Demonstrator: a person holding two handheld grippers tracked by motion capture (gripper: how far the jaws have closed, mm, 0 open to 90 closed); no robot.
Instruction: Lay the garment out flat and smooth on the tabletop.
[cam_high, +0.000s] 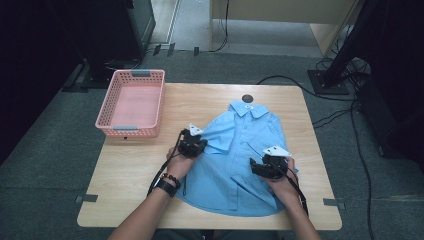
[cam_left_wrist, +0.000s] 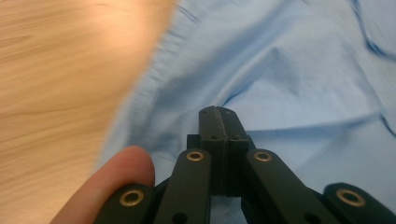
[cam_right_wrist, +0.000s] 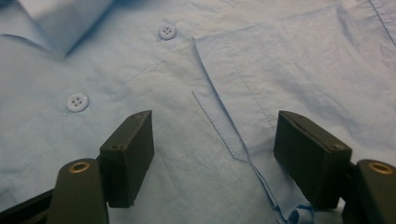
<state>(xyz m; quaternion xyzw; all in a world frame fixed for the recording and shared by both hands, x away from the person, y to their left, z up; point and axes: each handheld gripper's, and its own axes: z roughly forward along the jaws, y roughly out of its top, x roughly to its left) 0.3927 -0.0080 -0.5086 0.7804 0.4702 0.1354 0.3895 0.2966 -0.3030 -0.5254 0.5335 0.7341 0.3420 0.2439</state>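
A light blue short-sleeved shirt (cam_high: 240, 165) lies spread front-up on the wooden table (cam_high: 130, 175), collar (cam_high: 248, 107) at the far end. My left gripper (cam_high: 199, 145) sits at the shirt's left sleeve. In the left gripper view its jaws (cam_left_wrist: 218, 114) are pressed together over the sleeve cloth (cam_left_wrist: 289, 70), with no cloth showing between the pads. My right gripper (cam_high: 255, 166) rests over the shirt's chest. Its jaws (cam_right_wrist: 212, 126) stand open on either side of the pocket's lower corner (cam_right_wrist: 243, 156), just above the cloth. Two buttons (cam_right_wrist: 77, 102) run along the placket.
A pink plastic basket (cam_high: 107, 102) sits at the table's far left corner. A small black disc (cam_high: 247, 98) lies beyond the collar. Bare wood stretches left of the shirt (cam_left_wrist: 56, 93). Cables and dark stands are on the floor behind and to the right.
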